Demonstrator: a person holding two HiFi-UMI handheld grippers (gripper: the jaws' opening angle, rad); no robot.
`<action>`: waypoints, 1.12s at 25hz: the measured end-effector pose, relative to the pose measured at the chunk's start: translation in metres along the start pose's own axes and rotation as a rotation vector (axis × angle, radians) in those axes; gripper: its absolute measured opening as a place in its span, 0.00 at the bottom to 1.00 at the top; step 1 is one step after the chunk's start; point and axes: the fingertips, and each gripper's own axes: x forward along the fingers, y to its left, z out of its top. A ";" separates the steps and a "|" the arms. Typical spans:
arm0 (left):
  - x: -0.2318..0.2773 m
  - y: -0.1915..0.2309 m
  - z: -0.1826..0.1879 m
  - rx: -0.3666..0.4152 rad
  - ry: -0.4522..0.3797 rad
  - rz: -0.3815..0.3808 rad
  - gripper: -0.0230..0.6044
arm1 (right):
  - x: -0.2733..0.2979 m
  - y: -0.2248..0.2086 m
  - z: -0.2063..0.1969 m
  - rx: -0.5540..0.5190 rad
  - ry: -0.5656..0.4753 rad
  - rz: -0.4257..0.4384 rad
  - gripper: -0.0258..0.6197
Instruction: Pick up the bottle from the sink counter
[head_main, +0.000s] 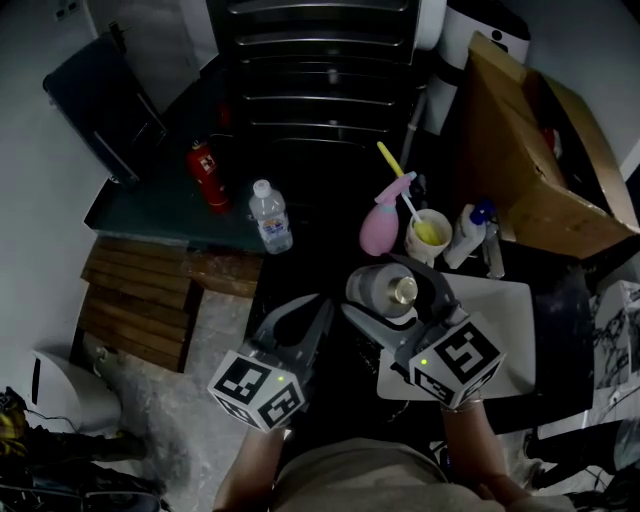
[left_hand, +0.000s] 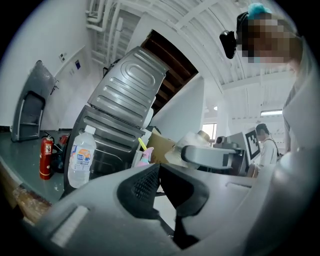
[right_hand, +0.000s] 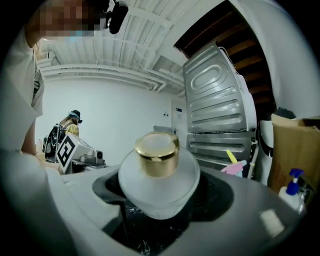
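Note:
A frosted bottle (head_main: 383, 289) with a gold cap is held up over the dark counter, and my right gripper (head_main: 396, 303) is shut on its body. In the right gripper view the bottle (right_hand: 158, 176) fills the space between the jaws of the right gripper (right_hand: 160, 202), cap pointing away from the camera. My left gripper (head_main: 303, 322) hovers just to its left, shut with nothing in it; in its own view the left gripper (left_hand: 159, 169) has its jaw tips meeting. A clear water bottle (head_main: 270, 216) stands further back on the counter, also seen as the water bottle (left_hand: 80, 158).
A red fire extinguisher (head_main: 206, 174) stands at the back left. A pink spray bottle (head_main: 381, 223), a cup (head_main: 428, 237) with a yellow brush and a blue-capped bottle (head_main: 469, 234) crowd behind the white basin (head_main: 511, 322). A cardboard box (head_main: 545, 160) sits at right, a wooden pallet (head_main: 134, 305) below left.

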 end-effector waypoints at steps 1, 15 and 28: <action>-0.001 -0.001 -0.001 0.009 0.005 0.001 0.05 | -0.002 0.001 -0.003 0.004 0.004 0.000 0.56; -0.003 -0.012 -0.012 0.024 0.027 -0.027 0.05 | -0.006 0.020 -0.028 -0.005 0.052 0.055 0.56; -0.008 -0.008 -0.029 -0.003 0.070 -0.014 0.05 | -0.004 0.023 -0.038 0.019 0.080 0.069 0.56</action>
